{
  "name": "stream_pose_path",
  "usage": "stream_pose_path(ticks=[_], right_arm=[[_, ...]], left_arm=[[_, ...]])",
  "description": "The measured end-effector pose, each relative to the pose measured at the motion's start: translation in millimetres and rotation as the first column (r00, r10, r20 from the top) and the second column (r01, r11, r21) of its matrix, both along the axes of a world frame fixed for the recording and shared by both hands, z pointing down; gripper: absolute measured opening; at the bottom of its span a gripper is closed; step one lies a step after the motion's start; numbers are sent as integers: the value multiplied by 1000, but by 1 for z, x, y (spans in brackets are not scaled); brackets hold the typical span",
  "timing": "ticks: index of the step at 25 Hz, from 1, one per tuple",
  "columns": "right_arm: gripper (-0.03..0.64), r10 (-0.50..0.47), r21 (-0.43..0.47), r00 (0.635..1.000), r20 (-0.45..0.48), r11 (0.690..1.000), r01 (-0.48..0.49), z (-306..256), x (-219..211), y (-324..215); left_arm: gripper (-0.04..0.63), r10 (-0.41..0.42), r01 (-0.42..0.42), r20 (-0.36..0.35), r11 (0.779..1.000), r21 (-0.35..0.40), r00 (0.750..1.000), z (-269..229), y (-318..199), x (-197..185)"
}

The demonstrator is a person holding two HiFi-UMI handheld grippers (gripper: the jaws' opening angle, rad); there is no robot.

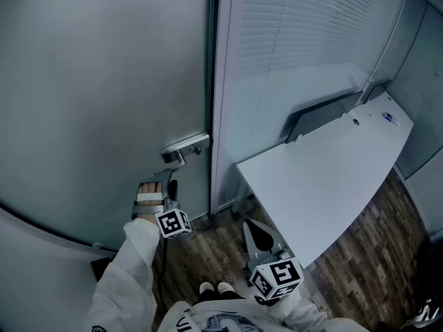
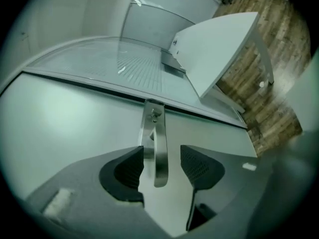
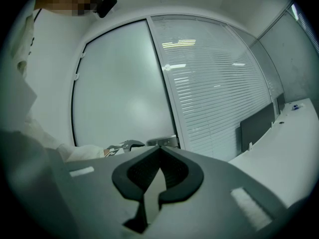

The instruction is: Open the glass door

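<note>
Glass door (image 1: pixel 104 81), filling the left of the head view, looks shut: your left gripper (image 2: pixel 163 166) gapes wide with the handle (image 2: pixel 158 133) showing between its jaws, unclamped, your right gripper (image 3: pixel 158 171) is pinched closed and empty, so gripping and pulling remain.

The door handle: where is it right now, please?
In the head view the door handle sits left of centre at the glass door's right edge, above the left gripper, whose open jaws frame it.
</note>
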State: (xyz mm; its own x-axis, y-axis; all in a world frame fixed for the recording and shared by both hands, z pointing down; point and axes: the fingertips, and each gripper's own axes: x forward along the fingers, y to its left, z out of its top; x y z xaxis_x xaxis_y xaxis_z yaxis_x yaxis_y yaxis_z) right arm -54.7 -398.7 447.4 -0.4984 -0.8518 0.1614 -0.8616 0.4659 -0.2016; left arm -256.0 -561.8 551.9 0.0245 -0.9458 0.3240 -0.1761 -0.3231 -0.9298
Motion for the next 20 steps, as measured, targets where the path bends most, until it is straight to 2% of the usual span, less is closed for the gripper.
stream_pose_path(ticks=[3,7,9,20], right_arm=[[6,6,-9,1000,-6,1000,-6,3,1,0],[6,15,-20,1000,-14,1000,-15,7,5,0],[6,21,-22,1000,-14,1000,-22,7,7,0],[6,10,-47,1000,-9,999,-11,16,-2,-8]], left_arm=[[239,-8,8,47,1000,7,999,8,-19,-7],[228,-23,23,57,1000,3,998,13,-32,-8],[120,-21,20,43,999,35,999,12,-35,-5],[114,-47,51,-85,998,46,995,7,-38,-3]])
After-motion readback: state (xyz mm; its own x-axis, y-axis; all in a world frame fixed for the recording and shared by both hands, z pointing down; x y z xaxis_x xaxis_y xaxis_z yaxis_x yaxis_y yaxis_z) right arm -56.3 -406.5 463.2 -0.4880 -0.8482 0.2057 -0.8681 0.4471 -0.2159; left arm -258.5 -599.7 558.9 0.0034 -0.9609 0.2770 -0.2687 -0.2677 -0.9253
